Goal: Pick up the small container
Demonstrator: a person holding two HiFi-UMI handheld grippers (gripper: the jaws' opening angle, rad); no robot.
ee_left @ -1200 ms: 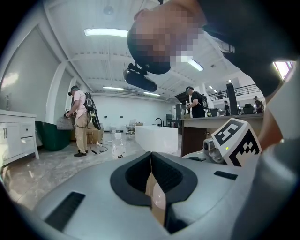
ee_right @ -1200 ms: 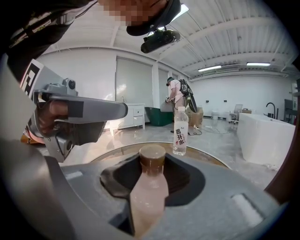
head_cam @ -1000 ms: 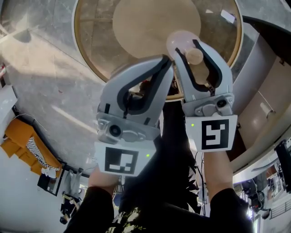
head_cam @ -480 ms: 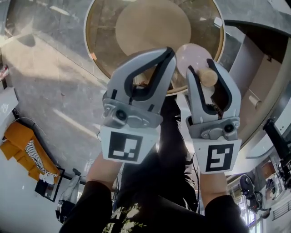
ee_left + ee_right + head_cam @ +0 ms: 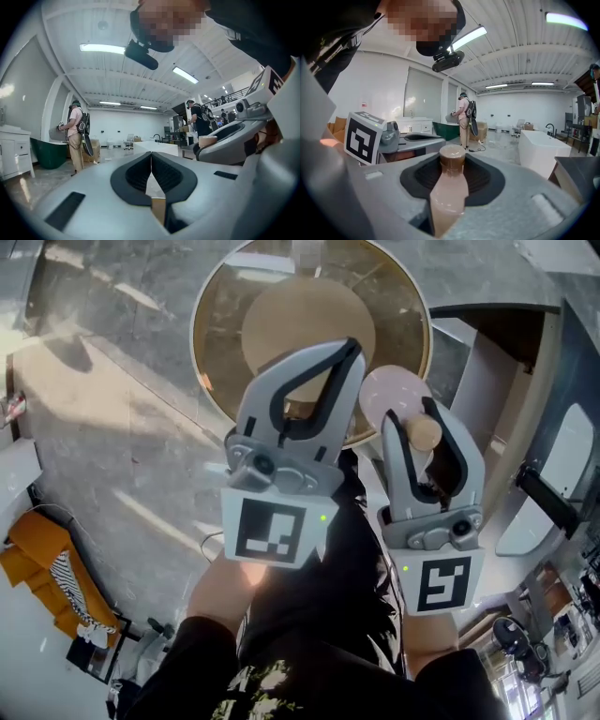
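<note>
The small container [image 5: 395,396] is a pale pink bottle with a brown cap [image 5: 424,433]. My right gripper [image 5: 412,414] is shut on it, high above the floor. In the right gripper view the bottle [image 5: 449,192] stands between the dark pads [image 5: 480,174], cap [image 5: 452,157] on top. To its left, my left gripper [image 5: 347,347] is held up at about the same height, jaws together and nothing in them. Its closed jaws meet in the left gripper view [image 5: 151,161], where the right gripper [image 5: 229,143] shows at the right.
Far below lies a round glass-topped table [image 5: 217,338] on a grey stone floor [image 5: 112,418]. A white counter [image 5: 544,493] curves along the right, an orange object [image 5: 37,540] lies at lower left. A white bathtub [image 5: 539,146] and a standing person [image 5: 465,119] are across the room.
Both grippers have risen together and the round table below looks smaller and farther off. The bottle stays in the right jaws; the left jaws stay together.
</note>
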